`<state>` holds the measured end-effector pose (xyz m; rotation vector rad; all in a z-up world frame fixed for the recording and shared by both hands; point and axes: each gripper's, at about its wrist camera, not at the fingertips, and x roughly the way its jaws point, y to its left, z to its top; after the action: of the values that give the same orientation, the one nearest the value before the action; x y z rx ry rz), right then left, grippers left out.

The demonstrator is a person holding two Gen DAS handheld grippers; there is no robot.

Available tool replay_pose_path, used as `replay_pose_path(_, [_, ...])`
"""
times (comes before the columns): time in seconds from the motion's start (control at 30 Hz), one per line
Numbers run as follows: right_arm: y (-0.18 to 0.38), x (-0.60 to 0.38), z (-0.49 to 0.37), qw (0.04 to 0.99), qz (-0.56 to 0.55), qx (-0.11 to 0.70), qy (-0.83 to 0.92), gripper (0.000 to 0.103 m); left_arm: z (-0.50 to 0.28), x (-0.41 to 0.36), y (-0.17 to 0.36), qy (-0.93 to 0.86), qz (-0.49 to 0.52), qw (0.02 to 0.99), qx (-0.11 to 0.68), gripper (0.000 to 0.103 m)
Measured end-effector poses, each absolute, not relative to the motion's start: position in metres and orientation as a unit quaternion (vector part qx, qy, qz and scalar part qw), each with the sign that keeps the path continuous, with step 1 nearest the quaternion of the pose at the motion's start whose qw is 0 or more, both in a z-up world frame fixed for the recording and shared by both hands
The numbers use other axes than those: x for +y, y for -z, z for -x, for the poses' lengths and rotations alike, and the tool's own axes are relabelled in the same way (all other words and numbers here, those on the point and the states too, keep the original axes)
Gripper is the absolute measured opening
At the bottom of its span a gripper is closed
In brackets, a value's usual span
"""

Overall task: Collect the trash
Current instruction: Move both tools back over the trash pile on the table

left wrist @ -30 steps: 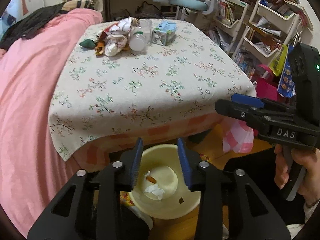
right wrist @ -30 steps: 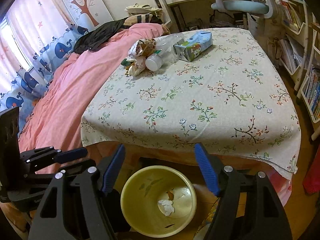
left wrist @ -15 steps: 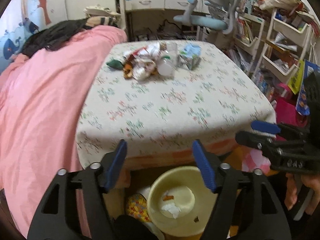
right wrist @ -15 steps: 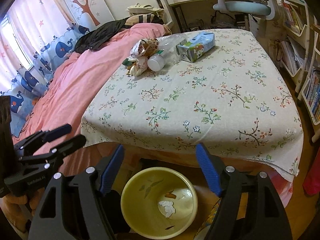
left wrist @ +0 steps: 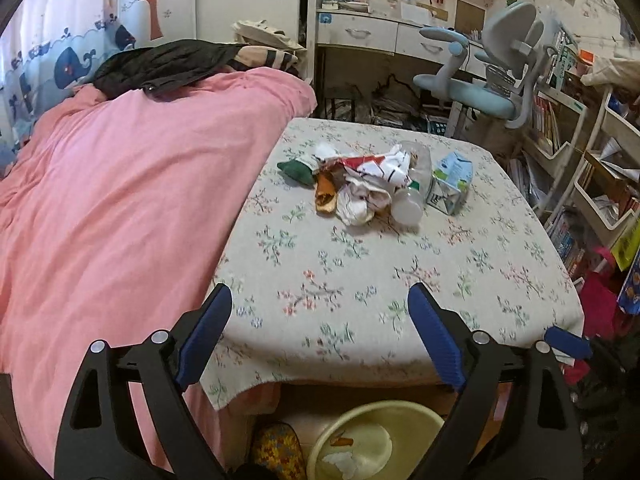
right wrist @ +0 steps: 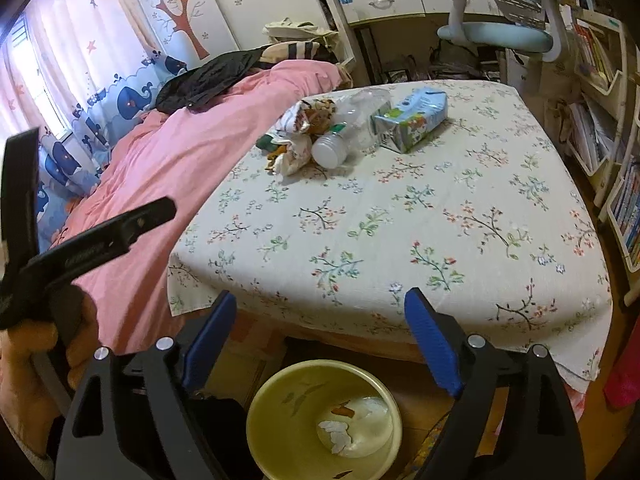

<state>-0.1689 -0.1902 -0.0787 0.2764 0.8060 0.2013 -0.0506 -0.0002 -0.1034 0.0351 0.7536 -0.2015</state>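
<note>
Both grippers' jaws wide, trash pile (left wrist: 368, 188) untouched

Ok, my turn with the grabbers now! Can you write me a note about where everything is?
Left gripper: open, empty, above the table's near edge.
Right gripper: open, empty, over the yellow bin.
Done: a tissue and an orange scrap lie in the bin.
Left: the trash pile, plastic bottle and carton on the far side of the table.
</note>
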Motion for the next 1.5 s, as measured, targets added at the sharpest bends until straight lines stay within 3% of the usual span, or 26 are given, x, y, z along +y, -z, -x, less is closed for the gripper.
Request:
replay_pose_path(0.77, [0.06, -0.218, 0.094, 0.912, -0.131, 0.38, -0.084, 0.083, -0.04, -0.008, 0.121, 0.063, 0.0, 0.918, 0.392, 0.086])
replay_pose_path(1.5, [0.089, -0.291, 0.011, 0.884, -0.273, 0.379, -0.025, 0.083, -0.13, -0.014, 0.153, 0.048, 0.023, 0.903, 0.425, 0.086])
